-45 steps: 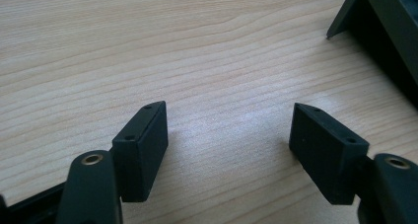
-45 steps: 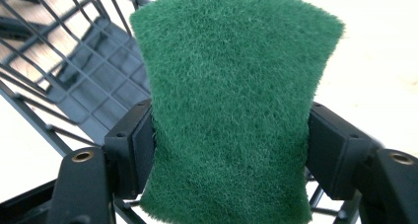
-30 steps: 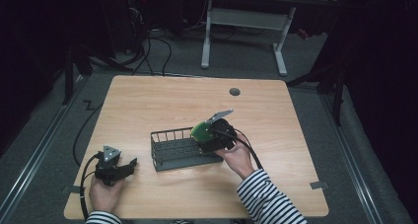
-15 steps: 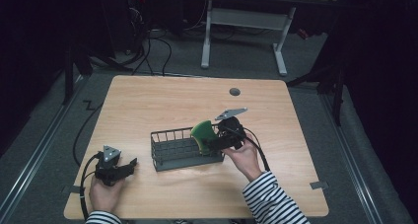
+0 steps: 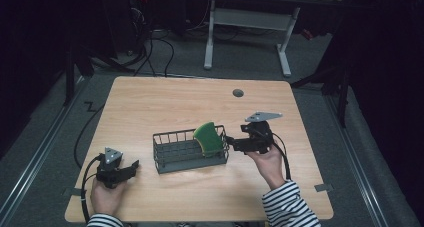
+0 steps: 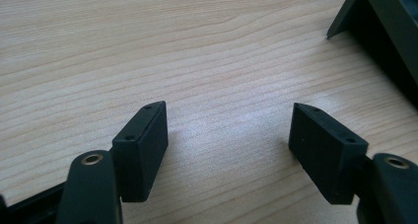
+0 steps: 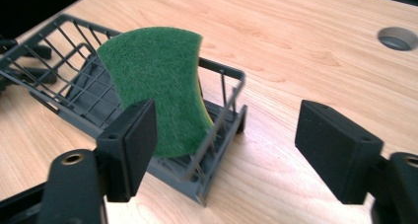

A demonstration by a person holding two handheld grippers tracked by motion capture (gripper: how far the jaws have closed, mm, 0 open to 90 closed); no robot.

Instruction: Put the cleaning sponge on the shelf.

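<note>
Right gripper (image 5: 231, 141): jaws spread wide with nothing between them; they have just closed a little from their widest. It touches nothing and sits just beside the right end of the rack, aimed at it.
Right fingers (image 7: 132, 146): in the right gripper view the left pad shows in front of the sponge's lower edge with a gap to it; the right pad stands over bare wood.
Left gripper (image 5: 131, 167): jaws wide apart and empty, low over the table near its front left corner.
Left fingers (image 6: 143, 147): bare wood shows between the two pads; whether they rest on the surface cannot be told.
Sponge (image 5: 208, 138): green scouring face with a yellow layer behind, standing on edge inside the right end of the rack, tilted and leaning on the end wall; its top rises above the rim.
Wire rack (image 5: 180, 152): dark grey, oblong, set near the middle of the table towards the front edge, long side running left to right. The part left of the sponge holds nothing.
Table (image 5: 165, 102): light wood, with a round cable port (image 5: 238, 93) near the back edge, well apart from the rack.
Open room: bare wood lies behind the rack and to the right of the right gripper; a narrower strip lies between rack and front edge.
Gap between grippers: the rack lies between them; the left gripper is near its left end, not touching.
</note>
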